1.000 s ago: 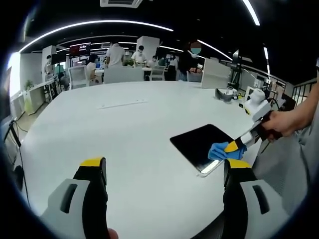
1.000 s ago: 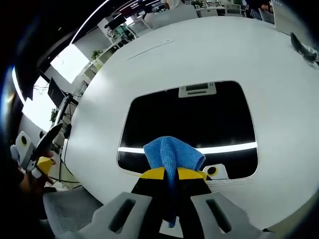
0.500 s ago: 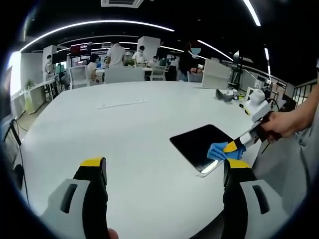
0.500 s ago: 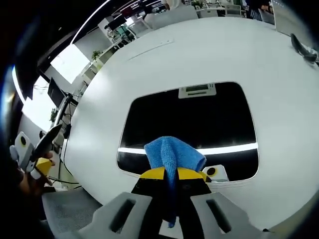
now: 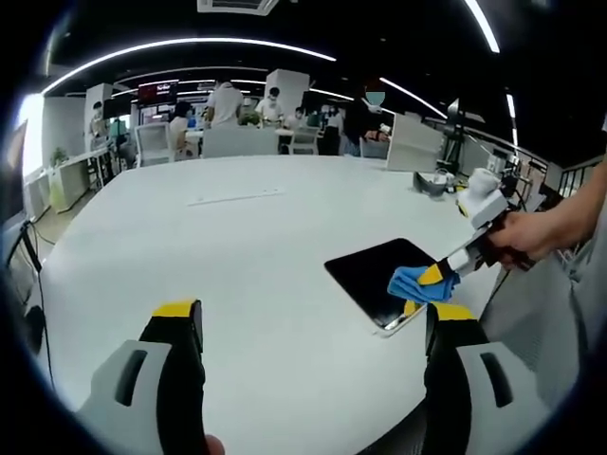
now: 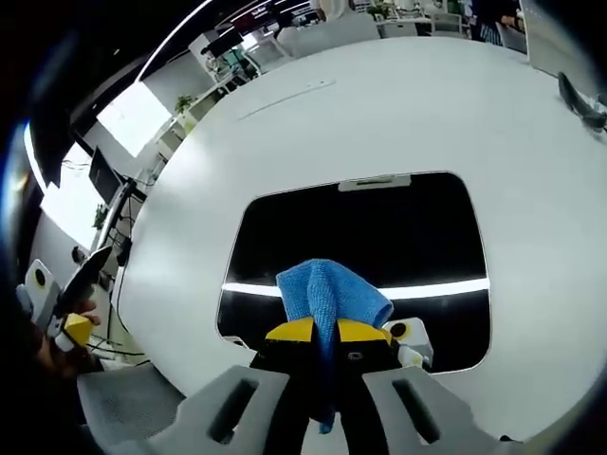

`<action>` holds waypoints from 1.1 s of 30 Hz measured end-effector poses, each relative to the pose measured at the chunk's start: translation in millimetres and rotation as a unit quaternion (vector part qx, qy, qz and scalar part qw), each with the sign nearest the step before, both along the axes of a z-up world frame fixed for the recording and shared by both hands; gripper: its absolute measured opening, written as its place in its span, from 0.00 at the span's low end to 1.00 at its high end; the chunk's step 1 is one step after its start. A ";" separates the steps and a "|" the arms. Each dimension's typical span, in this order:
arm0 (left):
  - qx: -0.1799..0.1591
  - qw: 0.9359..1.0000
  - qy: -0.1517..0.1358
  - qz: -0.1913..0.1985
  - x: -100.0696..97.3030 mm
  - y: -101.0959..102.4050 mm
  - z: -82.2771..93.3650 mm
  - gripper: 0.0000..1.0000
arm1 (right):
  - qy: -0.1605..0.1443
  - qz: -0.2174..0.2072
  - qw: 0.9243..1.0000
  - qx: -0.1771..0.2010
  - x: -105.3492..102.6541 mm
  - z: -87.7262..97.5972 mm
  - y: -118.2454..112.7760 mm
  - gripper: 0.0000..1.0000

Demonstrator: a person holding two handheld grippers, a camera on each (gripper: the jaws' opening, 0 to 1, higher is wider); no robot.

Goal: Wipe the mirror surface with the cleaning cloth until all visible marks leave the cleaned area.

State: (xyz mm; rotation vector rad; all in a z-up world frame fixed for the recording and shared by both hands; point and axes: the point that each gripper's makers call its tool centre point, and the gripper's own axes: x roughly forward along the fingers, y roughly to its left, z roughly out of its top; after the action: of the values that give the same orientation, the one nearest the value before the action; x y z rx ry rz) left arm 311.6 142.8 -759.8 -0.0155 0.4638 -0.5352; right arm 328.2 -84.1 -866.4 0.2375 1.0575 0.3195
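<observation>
1. Looking along our right gripper (image 6: pixel 326 334), we see its yellow-tipped jaws pinched together on the cleaning cloth (image 6: pixel 331 296), a blue, finely textured fabric bunched into a soft fold that rises above the tips, with a strip hanging down between the jaws.
2. We have the cloth lying against the near part of the mirror (image 6: pixel 360 242), a dark rectangle with rounded corners that lies flat on the white table (image 6: pixel 285 133). Its surface reads almost black, and a bright ceiling-light reflection crosses it as a thin band just behind the cloth.
3. From the left gripper view, our left gripper (image 5: pixel 313 327) has its jaws wide apart with nothing between them, hovering over bare table near the closer edge.
4. Beyond it to the right, we see the mirror (image 5: pixel 375 273) near the table's right edge, with the right gripper (image 5: pixel 434 278) pressing the blue cloth (image 5: pixel 415 283) on its near right corner, held by a hand (image 5: pixel 524 237).
5. Farther off, small items (image 5: pixel 432 180) sit on the table's far right, and people (image 5: pixel 223 102) stand around desks in the background.
</observation>
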 end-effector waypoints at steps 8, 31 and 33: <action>-0.002 1.000 0.004 -0.002 -0.7 -1.0 -3.0 0.97 | -0.001 0.004 1.000 -0.006 11.8 0.0 -1.4 0.01; -0.004 1.000 0.014 -0.005 4.1 0.4 -8.6 0.97 | -0.013 0.007 1.000 -0.025 62.2 -0.7 -0.1 0.01; -0.004 1.000 0.014 -0.003 4.9 2.2 -7.8 0.97 | -0.016 0.009 0.999 -0.028 67.9 -0.7 0.0 0.01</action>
State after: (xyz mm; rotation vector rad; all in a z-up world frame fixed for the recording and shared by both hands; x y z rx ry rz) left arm 316.5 145.0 -767.6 -0.0283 0.4887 -0.5439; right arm 396.1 -84.1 -867.1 0.1733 1.0352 0.3083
